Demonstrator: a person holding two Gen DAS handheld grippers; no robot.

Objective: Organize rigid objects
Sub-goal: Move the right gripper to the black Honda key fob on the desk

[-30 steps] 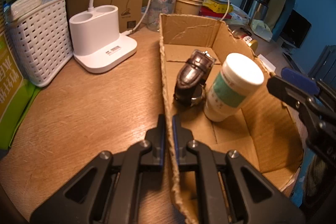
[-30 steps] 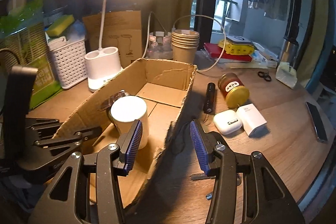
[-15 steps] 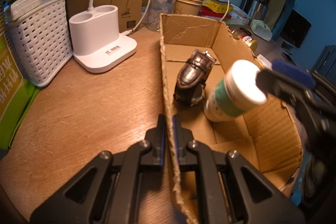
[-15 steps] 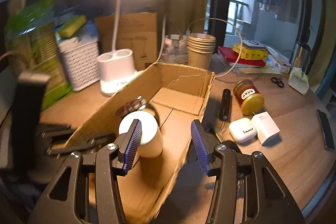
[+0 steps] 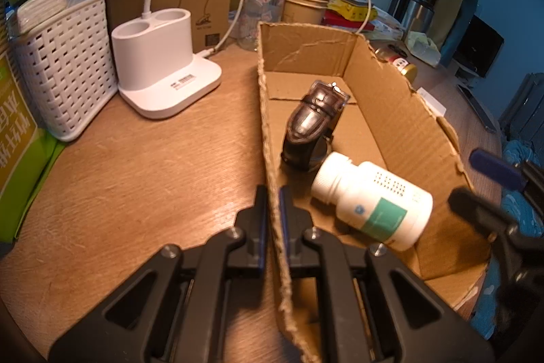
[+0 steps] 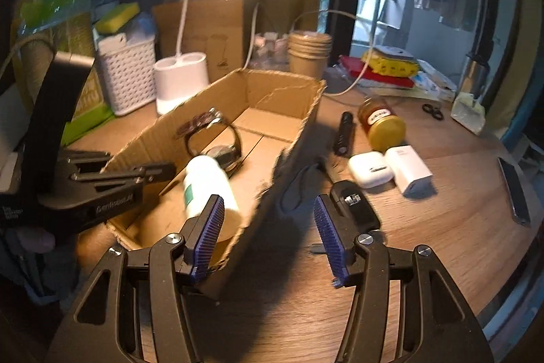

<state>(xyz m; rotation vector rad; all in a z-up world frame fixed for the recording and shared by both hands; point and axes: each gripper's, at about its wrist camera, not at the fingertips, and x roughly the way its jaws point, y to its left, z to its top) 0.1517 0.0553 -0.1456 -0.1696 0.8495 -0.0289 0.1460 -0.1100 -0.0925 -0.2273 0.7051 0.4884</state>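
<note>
A white pill bottle [image 5: 370, 199] with a green label lies tipped on its side inside the cardboard box [image 5: 374, 97], next to a dark wristwatch [image 5: 312, 125]. My left gripper [image 5: 273, 196] is shut on the box's left wall. My right gripper [image 6: 268, 204] is opening; the box's right wall edge [image 6: 289, 138] stands between its jaws and the pads press on nothing. The bottle [image 6: 207, 182] lies just beyond its left pad [image 6: 207, 233], and the watch [image 6: 217, 138] sits behind it. In the left wrist view the right gripper [image 5: 482, 186] hangs at the box's right rim.
On the table right of the box lie a black flashlight [image 6: 343, 135], a honey jar [image 6: 384, 121], a white earbuds case [image 6: 370, 169], a white charger [image 6: 411, 169], a black fob [image 6: 353, 210] and a phone [image 6: 515, 189]. A lamp base [image 5: 163, 73], basket [image 5: 64, 67] and paper cups [image 5: 306, 5] stand behind.
The bottle stood upright in the box, was tilted between the right jaws, and now lies on its side. The right jaws have widened and drawn back toward the box's right wall.
</note>
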